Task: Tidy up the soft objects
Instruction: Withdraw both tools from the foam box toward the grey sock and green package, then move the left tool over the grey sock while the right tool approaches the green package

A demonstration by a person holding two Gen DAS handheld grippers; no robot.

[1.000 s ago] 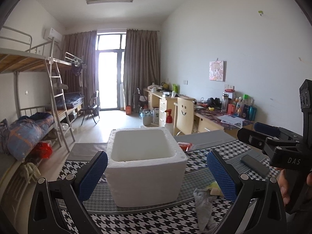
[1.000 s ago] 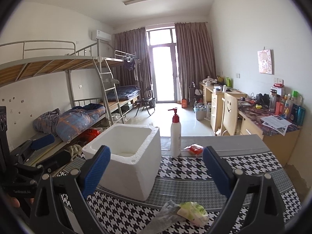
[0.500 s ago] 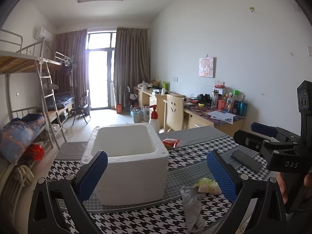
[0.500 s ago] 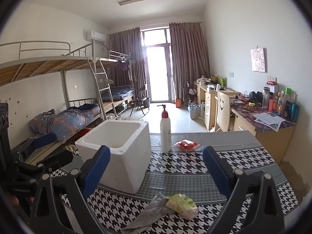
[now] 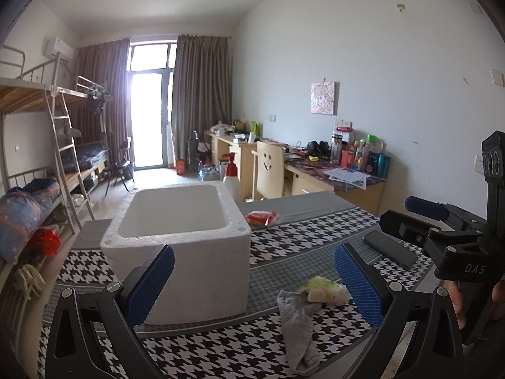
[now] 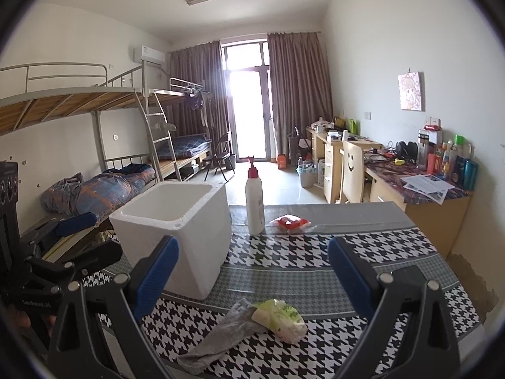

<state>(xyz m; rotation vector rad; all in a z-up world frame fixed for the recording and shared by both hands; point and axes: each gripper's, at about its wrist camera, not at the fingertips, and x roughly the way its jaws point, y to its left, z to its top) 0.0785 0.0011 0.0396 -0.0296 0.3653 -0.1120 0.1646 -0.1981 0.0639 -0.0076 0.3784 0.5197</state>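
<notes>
Both views have swung left, leaving the sock (image 6: 221,331) and green packet (image 6: 281,315) lying together beside the foam box (image 6: 176,233), between the wide, empty right claw (image 6: 252,271), likely lining up a pick.

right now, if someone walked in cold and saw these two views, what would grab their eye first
Probably the big white foam box, open-topped, standing on the houndstooth tablecloth left of centre. Next, the small heap in front: a grey sock with a pale green soft packet resting on its end. Both the left gripper and the right gripper frame the scene, open and holding nothing.
</notes>
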